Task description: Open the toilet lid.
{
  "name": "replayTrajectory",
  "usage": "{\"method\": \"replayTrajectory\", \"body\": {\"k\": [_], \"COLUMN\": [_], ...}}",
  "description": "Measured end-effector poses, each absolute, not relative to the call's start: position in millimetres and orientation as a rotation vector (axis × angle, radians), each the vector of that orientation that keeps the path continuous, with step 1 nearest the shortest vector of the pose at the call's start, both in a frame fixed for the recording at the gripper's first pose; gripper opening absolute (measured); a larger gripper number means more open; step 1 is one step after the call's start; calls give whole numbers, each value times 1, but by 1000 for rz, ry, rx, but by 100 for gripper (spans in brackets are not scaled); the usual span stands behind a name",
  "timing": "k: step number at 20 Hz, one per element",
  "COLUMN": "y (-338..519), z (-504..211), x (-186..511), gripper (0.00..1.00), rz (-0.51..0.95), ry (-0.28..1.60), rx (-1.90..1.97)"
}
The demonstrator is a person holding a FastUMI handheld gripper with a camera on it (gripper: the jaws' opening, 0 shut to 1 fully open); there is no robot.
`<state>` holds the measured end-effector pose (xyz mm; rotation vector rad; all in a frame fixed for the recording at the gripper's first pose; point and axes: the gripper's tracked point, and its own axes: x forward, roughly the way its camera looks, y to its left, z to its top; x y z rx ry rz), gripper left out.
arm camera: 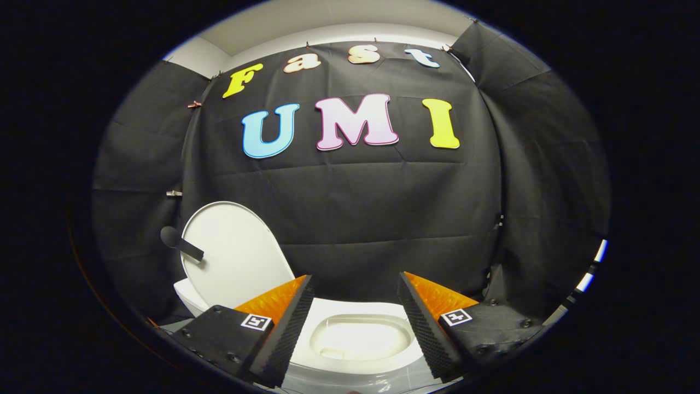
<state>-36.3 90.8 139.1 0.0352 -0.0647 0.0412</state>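
Toilet lid [235, 251] stands raised at the lower left of the frame, tilted back toward the black cloth wall [383, 219], with a dark tab-like handle [183, 245] sticking out from its left edge. Below it, at the bottom centre, the seat [361, 361] and the open bowl [361, 339] lie exposed between the fingers. The gripper [355, 320] is spread wide and has hold of nothing; both fingers [284, 328] hang apart above the seat, clear of the lid.

By the look of it the lid is already up, so the task seems all but done. The main risk is that the lid is not resting past its balance point: I cannot tell whether it leans on the wall or a tank behind it, and if it does not, it could drop back onto the seat. A careless pull-away could also clip the lid's lower edge with the left finger, which sits just beside it, and knock it forward. Snagging the handle looks less likely, since it lies well apart from the fingers.
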Motion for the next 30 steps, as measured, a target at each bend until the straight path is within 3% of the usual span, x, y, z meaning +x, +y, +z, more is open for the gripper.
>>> {"method": "replayTrajectory", "body": {"k": [13,30], "y": [31,37], "z": [100,72], "x": [-39,-36], "gripper": [96,97], "rz": [-20,-9], "ry": [-149,-57], "rx": [74,93]}}
